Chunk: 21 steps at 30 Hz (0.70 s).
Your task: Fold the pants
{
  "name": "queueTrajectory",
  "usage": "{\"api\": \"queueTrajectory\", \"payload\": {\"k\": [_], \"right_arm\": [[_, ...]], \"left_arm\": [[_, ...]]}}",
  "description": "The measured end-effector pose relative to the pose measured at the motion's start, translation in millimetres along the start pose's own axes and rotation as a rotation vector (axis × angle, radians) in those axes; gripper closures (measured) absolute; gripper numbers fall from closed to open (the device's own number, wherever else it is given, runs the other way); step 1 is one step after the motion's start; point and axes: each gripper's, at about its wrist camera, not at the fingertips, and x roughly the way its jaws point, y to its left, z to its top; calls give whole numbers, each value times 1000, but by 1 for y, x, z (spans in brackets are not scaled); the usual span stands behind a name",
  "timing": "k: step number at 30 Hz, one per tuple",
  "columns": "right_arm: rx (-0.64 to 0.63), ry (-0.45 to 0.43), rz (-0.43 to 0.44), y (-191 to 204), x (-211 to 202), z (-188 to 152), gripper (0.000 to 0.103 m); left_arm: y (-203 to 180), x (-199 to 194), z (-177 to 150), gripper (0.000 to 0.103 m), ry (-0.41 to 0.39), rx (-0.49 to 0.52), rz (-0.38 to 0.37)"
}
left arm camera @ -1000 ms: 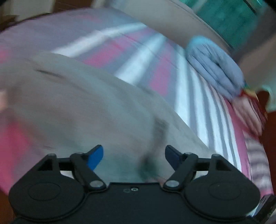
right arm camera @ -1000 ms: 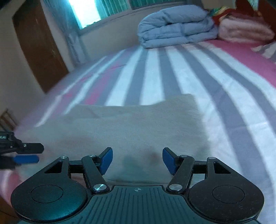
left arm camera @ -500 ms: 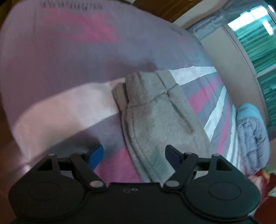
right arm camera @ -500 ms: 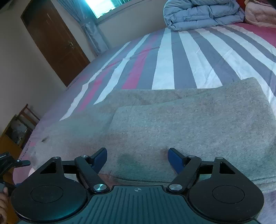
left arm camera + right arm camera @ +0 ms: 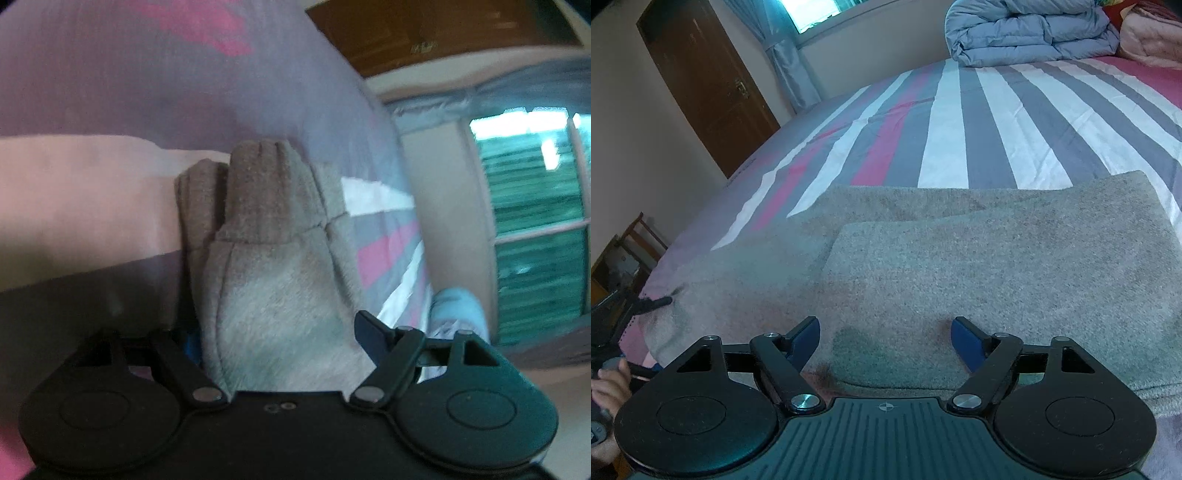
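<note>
Grey sweatpants (image 5: pixel 960 266) lie across the striped bed, one layer folded over another. In the left wrist view the ribbed cuff end (image 5: pixel 266 192) of the pants (image 5: pixel 280 295) runs away from me, with cloth lying between the jaws. My left gripper (image 5: pixel 277 339) is open around that cloth; its left finger is mostly hidden behind the fabric. My right gripper (image 5: pixel 884 338) is open and empty just above the near edge of the folded pants. The left gripper also shows at the far left of the right wrist view (image 5: pixel 635 310), at the pants' end.
The bed (image 5: pixel 960 122) has grey, white and pink stripes. A folded blue duvet (image 5: pixel 1027 29) and a pink blanket (image 5: pixel 1152 40) lie at its far end. A brown door (image 5: pixel 701 81), a curtain and a window are beyond. A wooden chair (image 5: pixel 624 251) stands left.
My left gripper has moved in close to the cuff end, so the cloth now lies between its jaws. My right gripper has stayed over the near edge with a slight shift.
</note>
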Motion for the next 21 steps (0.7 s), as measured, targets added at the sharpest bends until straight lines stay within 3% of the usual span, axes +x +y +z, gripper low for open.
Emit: {"api": "queueTrajectory", "payload": {"k": [1, 4, 7, 11, 13, 15, 19, 21], "right_arm": [[-9, 1, -4, 1, 0, 0, 25], [-37, 2, -21, 5, 2, 0, 25], [-70, -1, -50, 10, 3, 1, 25], [-136, -37, -96, 16, 3, 2, 25], [-168, 32, -114, 19, 19, -4, 25], [-280, 38, -153, 28, 30, -14, 20], [-253, 87, -146, 24, 35, -3, 16], [-196, 91, -91, 15, 25, 6, 16]], "left_arm": [[3, -1, -2, 69, -7, -10, -7], [9, -1, -2, 90, 0, -56, -12], [-11, -10, -4, 92, -9, 50, -18], [-52, -24, -7, 92, -10, 204, -79], [-72, -30, -13, 92, -7, 277, -107], [-98, -37, -24, 92, 0, 370, -134], [-153, -51, -67, 92, 35, 596, -195], [-176, -51, -92, 92, 68, 697, -218]]}}
